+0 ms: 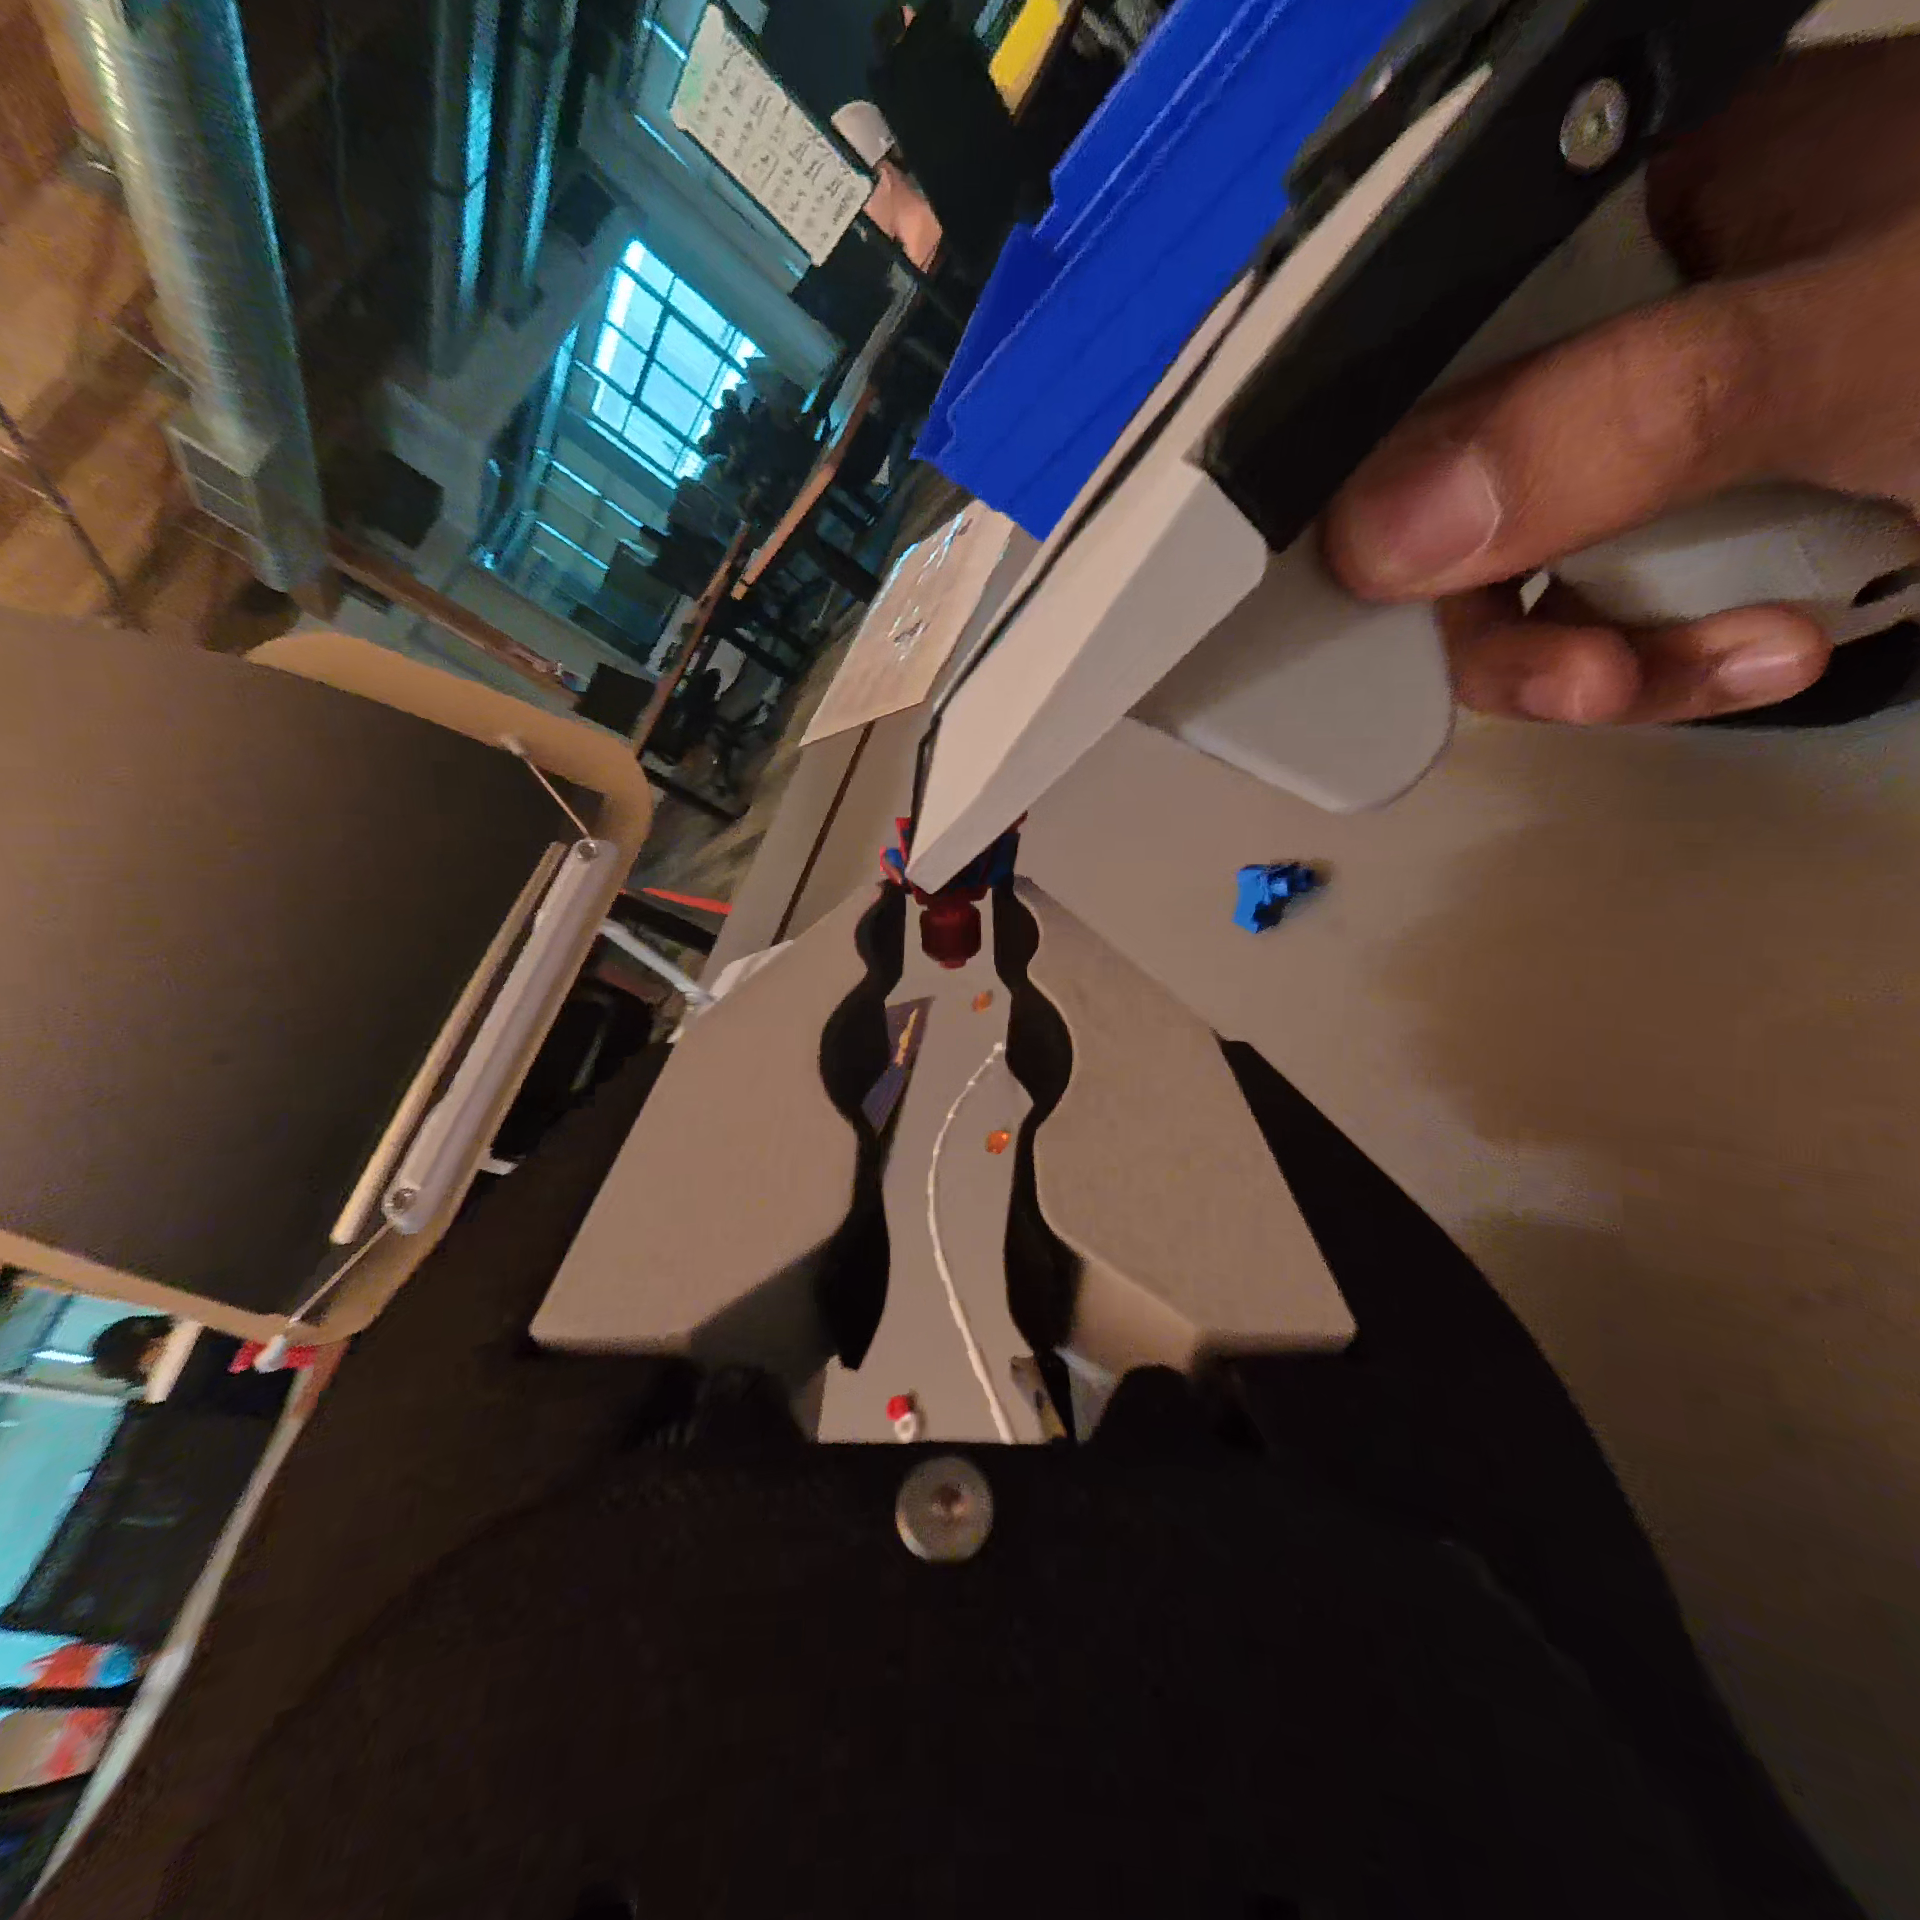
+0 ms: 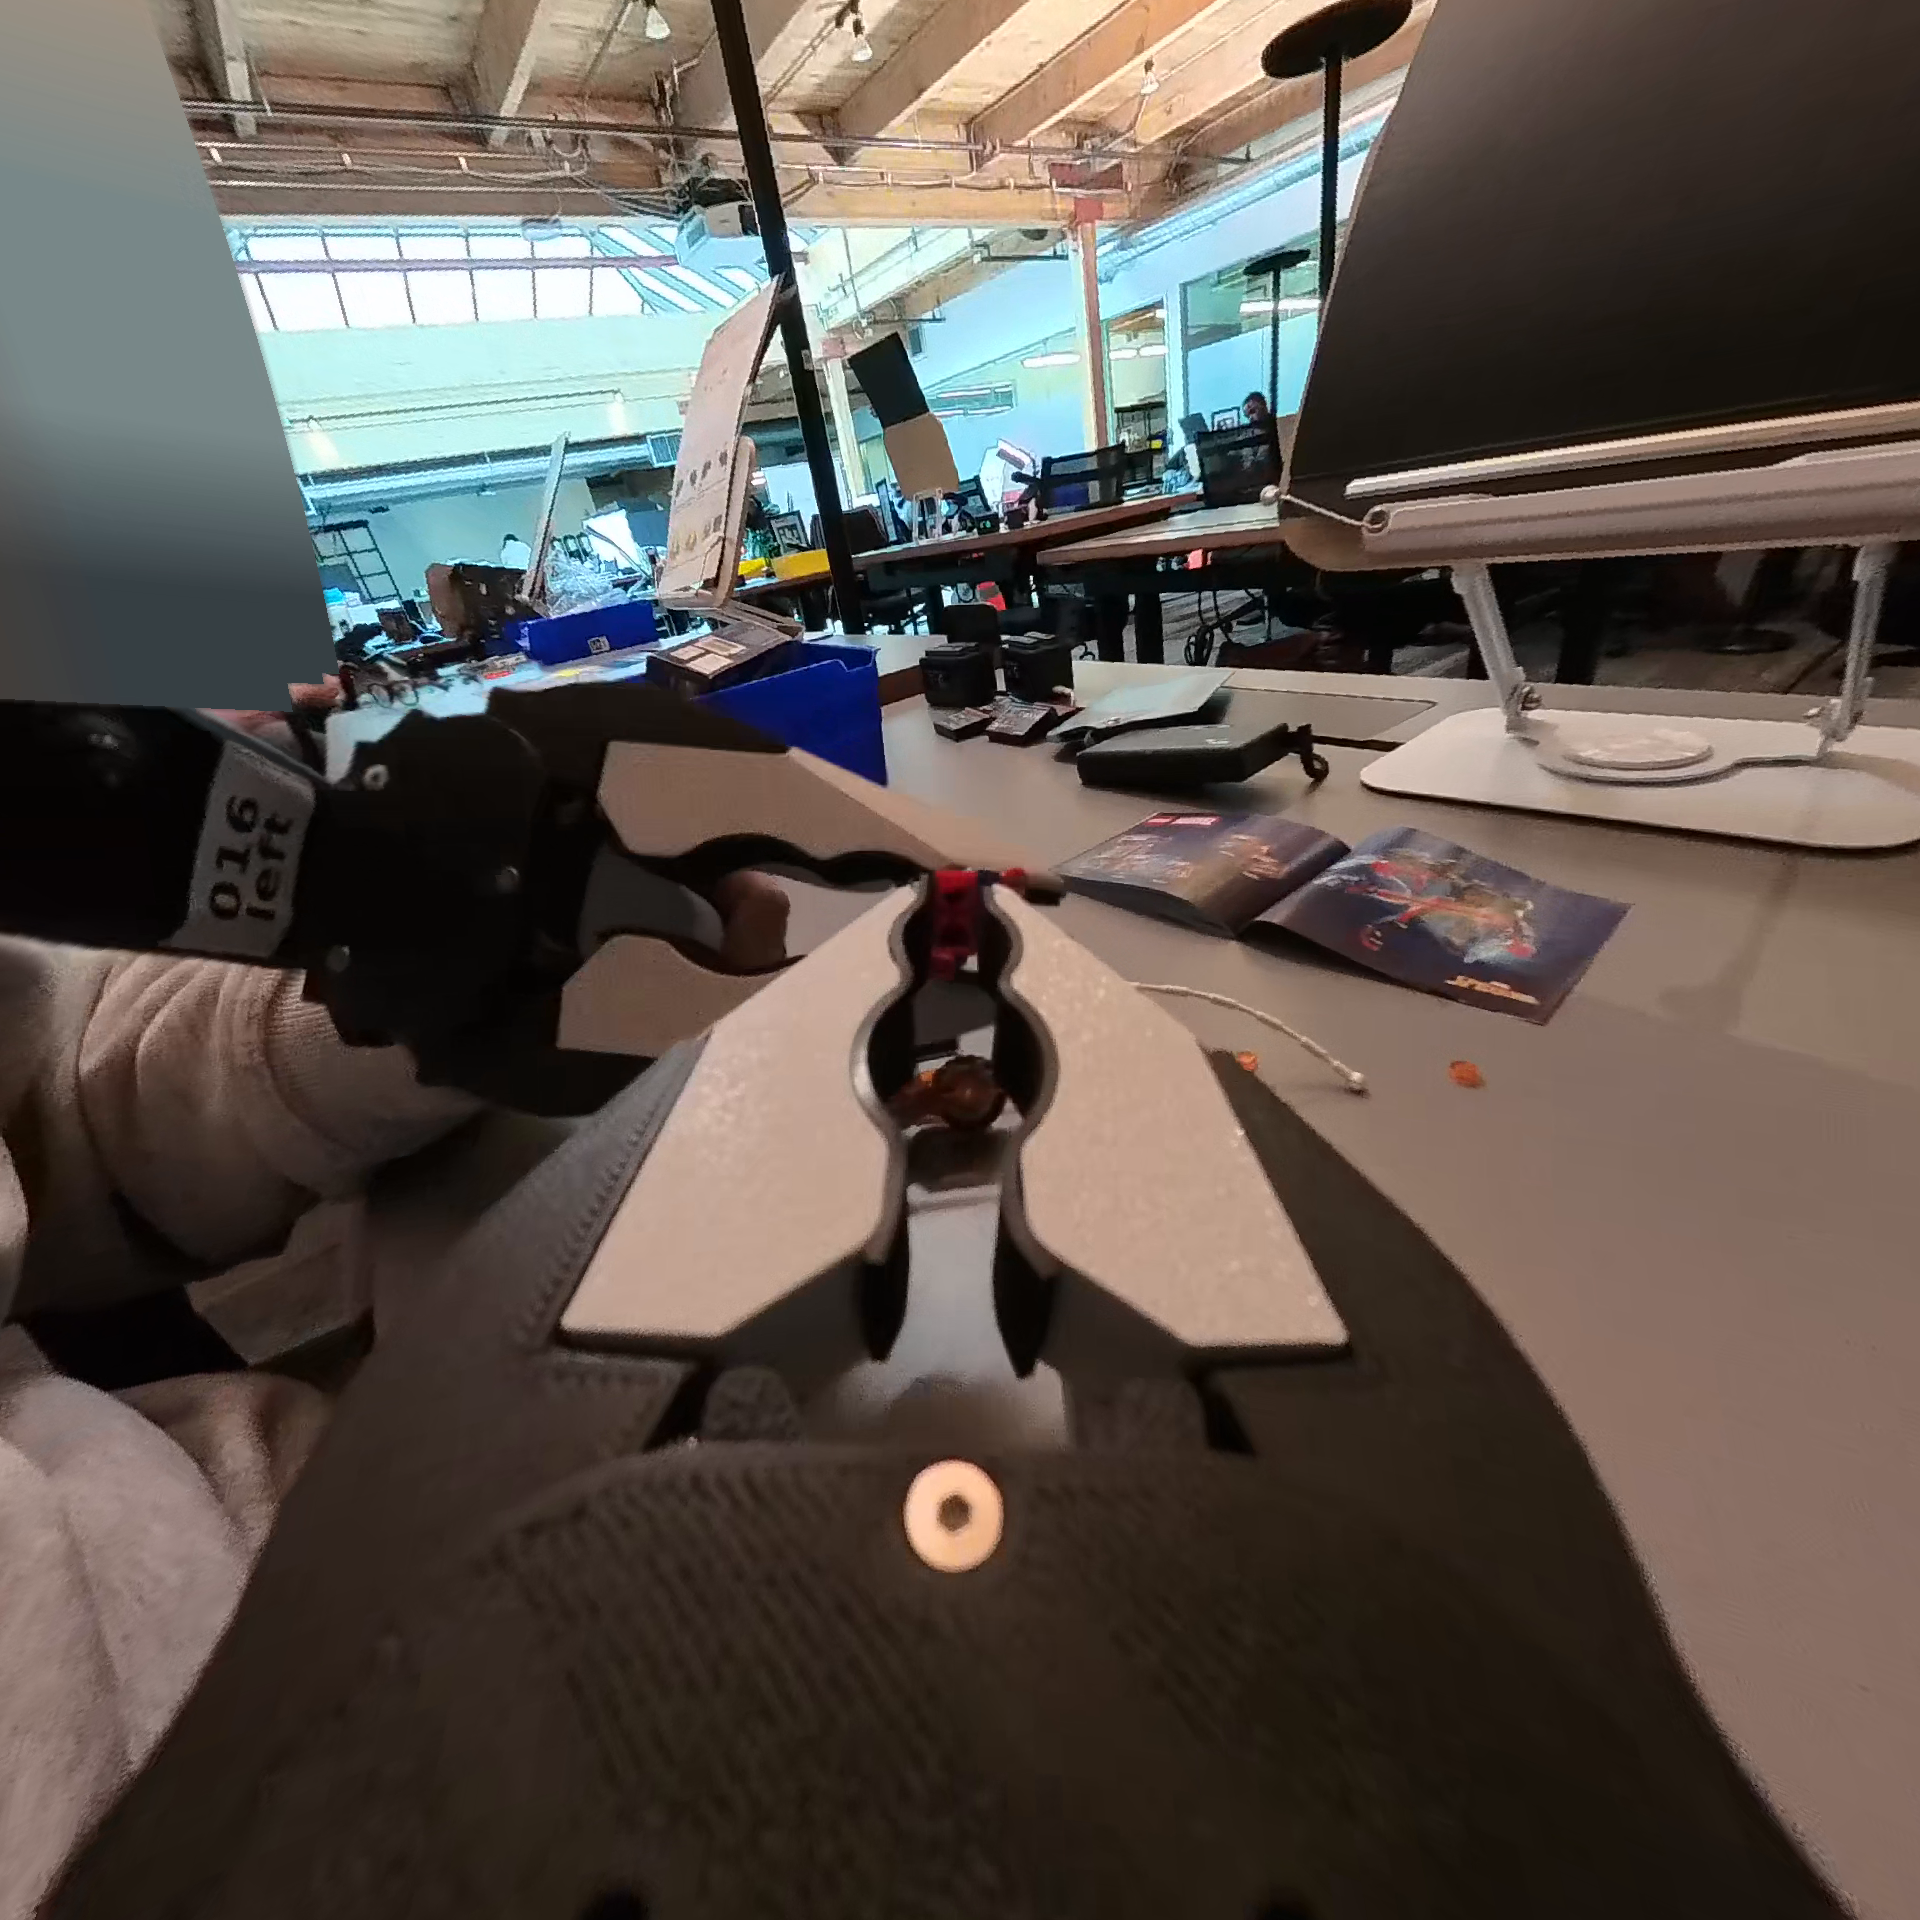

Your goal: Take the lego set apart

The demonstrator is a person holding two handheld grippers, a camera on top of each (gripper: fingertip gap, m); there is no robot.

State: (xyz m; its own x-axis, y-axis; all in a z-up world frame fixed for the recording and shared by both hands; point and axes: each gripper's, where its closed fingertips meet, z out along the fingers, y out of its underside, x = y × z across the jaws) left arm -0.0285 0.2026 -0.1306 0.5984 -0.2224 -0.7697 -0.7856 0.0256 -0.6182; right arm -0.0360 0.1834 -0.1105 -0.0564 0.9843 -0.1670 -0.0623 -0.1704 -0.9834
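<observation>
Both tongs are clenched on the same small red-and-blue lego figure [image 2: 951, 914], held in the air above the surface [image 2: 1558, 1299]. Right tongs [image 2: 953, 920] pinch its red lower part at the tips; left tongs [image 1: 948, 914] come in from the side and grip the other end. From the left wrist view, the red piece sits right between that tool's tips, with the right tool's grey finger meeting it from above.

Progress, judging by what lies around the figure: partly stripped. A blue lego piece [image 1: 1273, 894] sits loose on the surface, well apart from the figure. Two small orange bits [image 2: 1465, 1072] and a white string [image 2: 1262, 1029] lie near it, below and to the side. A darker amber piece [image 2: 956, 1096] shows under the right tongs, too hidden to identify. A tiny red-and-white piece [image 1: 902, 1411] lies closer to the left tool's body. Left to do: the figure itself looks still joined; likely next step is pulling the two ends apart.

Writing: the open instruction booklet [image 2: 1340, 914], just beyond the figure, has printed covers. A white label is on the left tool's body. A blue bin [image 2: 821, 707] is behind.
</observation>
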